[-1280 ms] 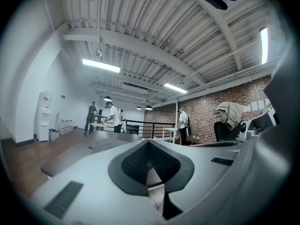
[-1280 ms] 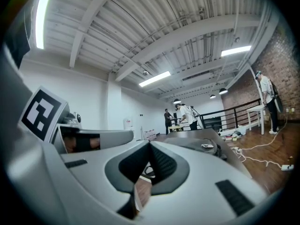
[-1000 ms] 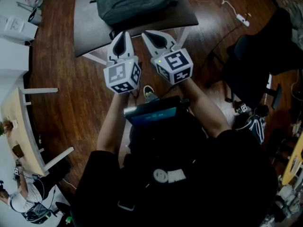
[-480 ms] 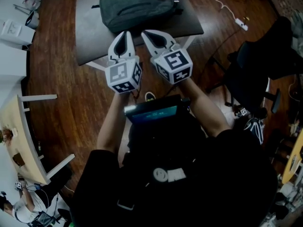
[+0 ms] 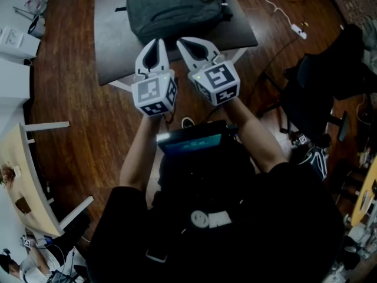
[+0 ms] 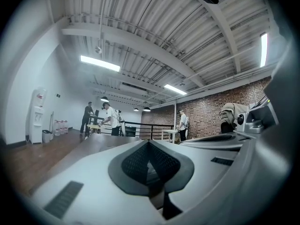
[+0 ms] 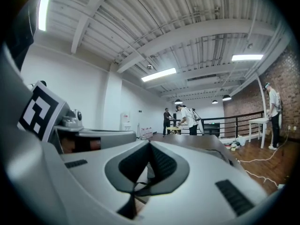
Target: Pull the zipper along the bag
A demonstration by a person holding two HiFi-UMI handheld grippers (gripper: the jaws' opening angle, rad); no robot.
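A dark grey bag (image 5: 174, 7) lies flat on a dark table (image 5: 115, 46) at the top of the head view, with a small tag near its right end. I cannot make out its zipper pull. My left gripper (image 5: 157, 41) and right gripper (image 5: 181, 40) are held side by side just short of the table's near edge, both pointing at the bag and apart from it. Both are shut with nothing between the pads. In the left gripper view the left gripper (image 6: 149, 142) points level across the table top, as does the right gripper (image 7: 150, 144) in the right gripper view; there the jaws hide the bag.
A dark office chair (image 5: 330, 78) stands to the right. A white power strip (image 5: 300, 31) with its cable lies on the wood floor beyond. White furniture (image 5: 15, 43) and a wooden desk (image 5: 26, 175) are on the left. Several people stand far off by a railing (image 6: 105, 121).
The table and bag have slid down the head view, nearer to both grippers. The grippers keep their side-by-side pose and stay shut.
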